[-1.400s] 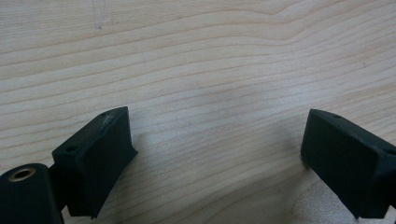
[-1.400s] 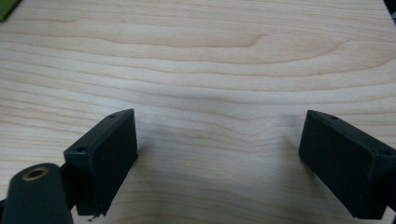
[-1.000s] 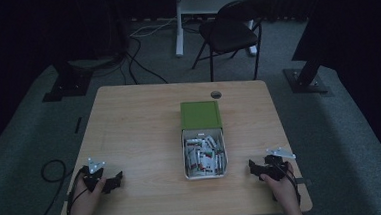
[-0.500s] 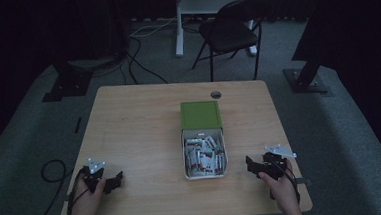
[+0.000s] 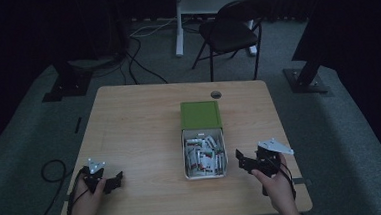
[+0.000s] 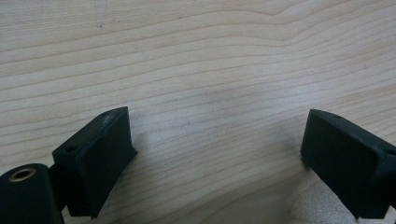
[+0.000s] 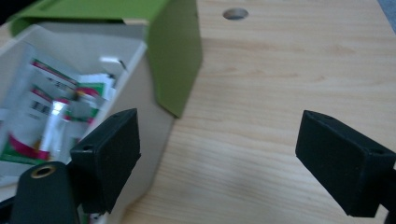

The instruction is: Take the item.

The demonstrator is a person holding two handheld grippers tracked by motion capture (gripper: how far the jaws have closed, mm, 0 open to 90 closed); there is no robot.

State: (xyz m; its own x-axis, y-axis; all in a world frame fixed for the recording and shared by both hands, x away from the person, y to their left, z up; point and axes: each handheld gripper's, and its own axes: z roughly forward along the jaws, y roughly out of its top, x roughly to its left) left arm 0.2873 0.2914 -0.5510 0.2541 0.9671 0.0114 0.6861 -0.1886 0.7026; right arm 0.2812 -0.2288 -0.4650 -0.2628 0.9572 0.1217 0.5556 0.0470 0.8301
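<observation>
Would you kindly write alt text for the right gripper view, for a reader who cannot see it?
The right hand-held gripper, jaws wide apart and holding nothing, sits low over a light wooden table. At left stands an open white cardboard box of small printed sachets, its green lid folded back; a round hole lies beyond.

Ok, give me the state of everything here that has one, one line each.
Box: open, holding sachets.
Green lid: slid back off the tray, at its far end.
Left gripper: open, empty, low over bare table.
Right gripper: open, empty, beside the box.
Chair: unfolded, standing beyond the table.
</observation>
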